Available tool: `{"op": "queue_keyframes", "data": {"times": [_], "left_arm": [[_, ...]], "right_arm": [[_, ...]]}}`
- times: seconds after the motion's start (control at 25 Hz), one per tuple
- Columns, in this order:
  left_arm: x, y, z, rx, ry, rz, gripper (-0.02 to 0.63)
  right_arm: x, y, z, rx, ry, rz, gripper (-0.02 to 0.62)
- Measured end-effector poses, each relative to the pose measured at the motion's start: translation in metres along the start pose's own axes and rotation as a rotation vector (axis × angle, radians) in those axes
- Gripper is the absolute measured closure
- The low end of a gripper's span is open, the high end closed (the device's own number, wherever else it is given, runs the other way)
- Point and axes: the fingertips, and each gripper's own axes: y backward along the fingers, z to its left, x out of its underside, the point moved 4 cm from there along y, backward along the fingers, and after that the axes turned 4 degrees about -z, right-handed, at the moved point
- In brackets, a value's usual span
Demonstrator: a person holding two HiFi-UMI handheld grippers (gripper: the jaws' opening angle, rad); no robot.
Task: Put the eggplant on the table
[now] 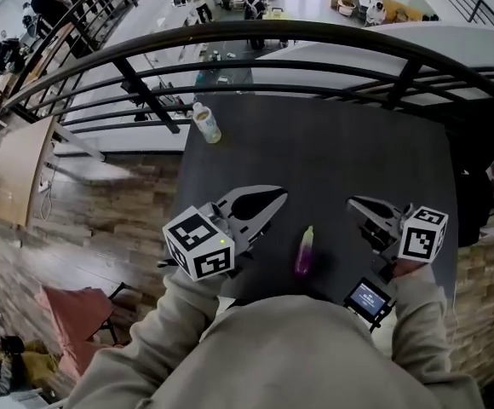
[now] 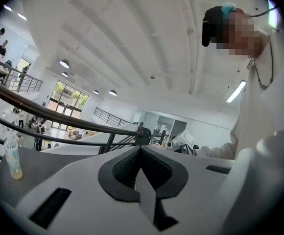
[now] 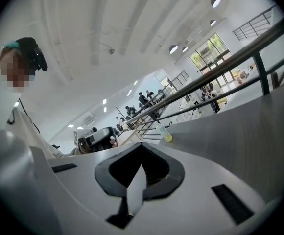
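- The eggplant [image 1: 304,252], purple with a green stem end, is seen lying on the dark desk [image 1: 341,152] close to its near edge, its stem end turned away from the person.
- It is flanked by the two tongs and is touched by neither.
- The left tongs [image 1: 279,197] are closed: in the left gripper view the tips are seen pressed together, and nothing is held between the ribbed pads.
- The right tongs [image 1: 353,203] are likewise brought fully together at the tips, and nothing is gripped in them.
- Each pair of tongs is held in a grey-sleeved hand, and a marker cube is carried behind the jaws.
- A plastic bottle [image 1: 206,123] with yellowish liquid is stood upright near the desk's far left corner, well apart from the eggplant.
- A dark curved railing [image 1: 255,32] is seen beyond the desk's far edge, and a lower floor with people is visible past it.
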Motion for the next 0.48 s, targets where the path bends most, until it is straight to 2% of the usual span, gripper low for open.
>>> {"op": "queue_keyframes", "data": {"times": [0.2,0.32,0.48], "left_arm": [[-0.034,0.002,-0.017,0.058,-0.044,-0.036,0.604],[-0.052,-0.001,-0.029,0.100,-0.084,-0.063,0.604],[-0.062,0.000,-0.037,0.115,-0.125,-0.085,0.604]], "right_arm": [[-0.040,0.003,0.046,0.068,0.193,-0.068,0.581],[-0.059,0.007,0.076,0.036,0.242,-0.117,0.583],[-0.063,0.013,0.099,0.001,0.269,-0.148,0.583]]}}
